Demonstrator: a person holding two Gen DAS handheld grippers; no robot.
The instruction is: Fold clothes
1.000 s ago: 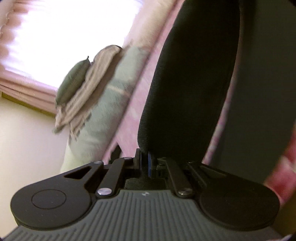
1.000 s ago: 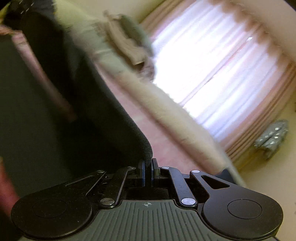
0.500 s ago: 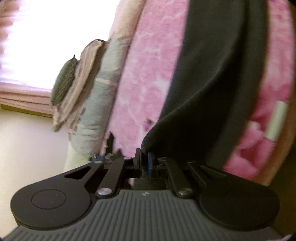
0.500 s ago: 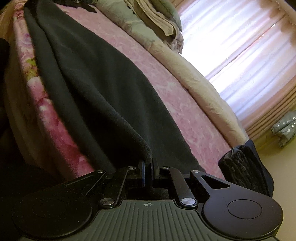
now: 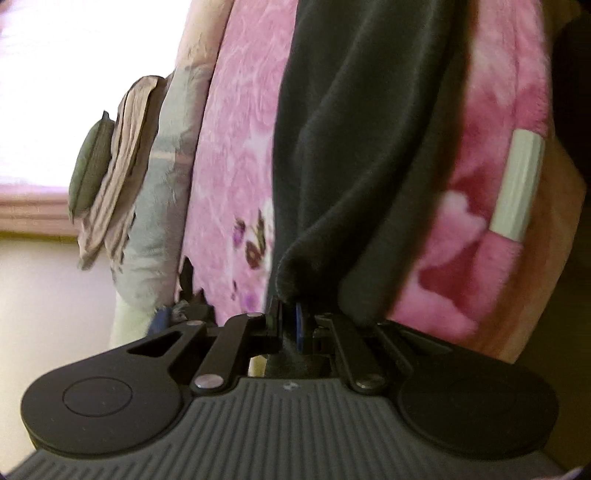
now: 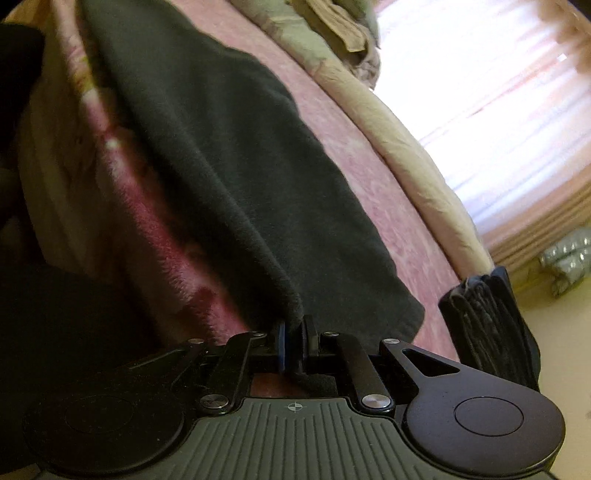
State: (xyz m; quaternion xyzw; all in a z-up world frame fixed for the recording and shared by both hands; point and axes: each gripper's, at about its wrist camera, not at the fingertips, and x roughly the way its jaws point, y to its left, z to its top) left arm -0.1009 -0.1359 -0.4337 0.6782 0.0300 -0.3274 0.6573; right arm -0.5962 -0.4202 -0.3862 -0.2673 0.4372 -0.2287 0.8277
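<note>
A dark fleece garment [image 5: 354, 147] lies stretched over a pink flowered bed cover [image 5: 236, 147]. My left gripper [image 5: 290, 317] is shut on one corner of the garment. In the right wrist view the same garment [image 6: 240, 177] runs away from my right gripper [image 6: 293, 343], which is shut on another corner, close to the bed cover [image 6: 369, 177]. Both pinched corners bunch at the fingertips.
Folded beige and grey-green bedding [image 5: 110, 166] is piled at the far end of the bed, also in the right wrist view [image 6: 332, 26]. A stack of dark folded clothes [image 6: 487, 325] sits at the bed's near right edge. A bright curtained window [image 6: 498, 92] is behind.
Both grippers have come down from a raised position towards the bed, still holding the garment. The garment now lies spread on the pink cover instead of hanging.
</note>
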